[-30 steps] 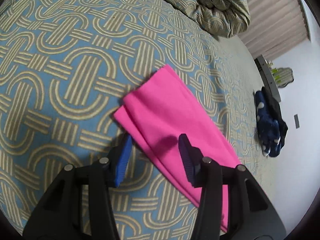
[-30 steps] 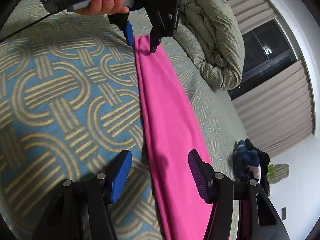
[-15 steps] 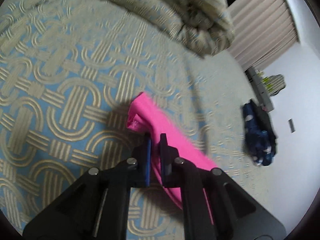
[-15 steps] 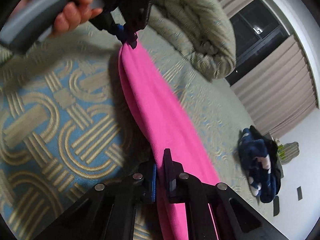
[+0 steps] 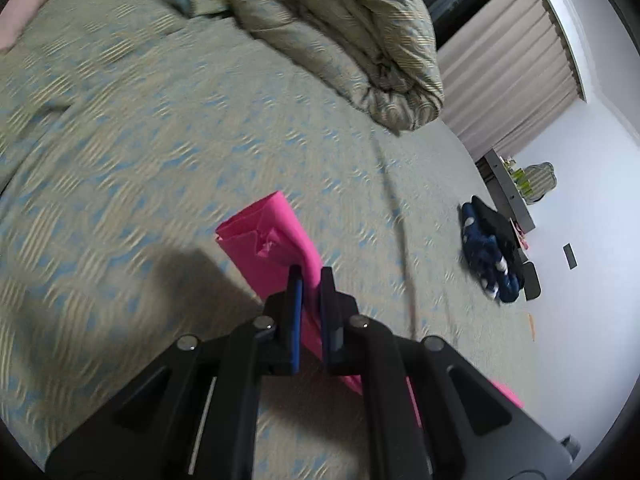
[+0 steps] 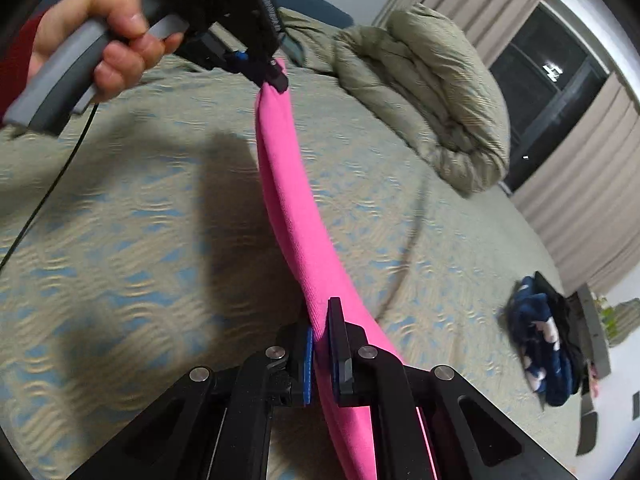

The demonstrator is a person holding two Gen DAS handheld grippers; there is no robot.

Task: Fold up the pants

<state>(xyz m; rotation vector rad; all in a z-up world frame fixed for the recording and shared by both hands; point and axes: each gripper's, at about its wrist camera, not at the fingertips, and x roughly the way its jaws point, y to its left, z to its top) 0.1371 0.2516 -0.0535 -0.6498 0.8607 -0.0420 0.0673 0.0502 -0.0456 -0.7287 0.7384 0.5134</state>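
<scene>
The bright pink pants [image 6: 292,200], folded lengthwise into a narrow strip, hang lifted above the patterned bedspread [image 6: 120,240]. My left gripper [image 5: 310,276] is shut on the strip near one end; the free end [image 5: 264,228] sticks out past its fingertips. It also shows in the right wrist view [image 6: 272,76], held by a hand at the top left. My right gripper [image 6: 322,320] is shut on the strip further along. The cloth sags between the two grippers.
A bunched duvet [image 5: 360,40] lies at the far side of the bed. A dark blue and black pile of clothes [image 5: 492,256] lies at the bed's right edge. Curtains [image 5: 504,60] and a dark window [image 6: 544,76] stand behind.
Both grippers were open over the flat pants one second ago. They closed on the strip and have lifted it off the bed, with the views tilting upward.
</scene>
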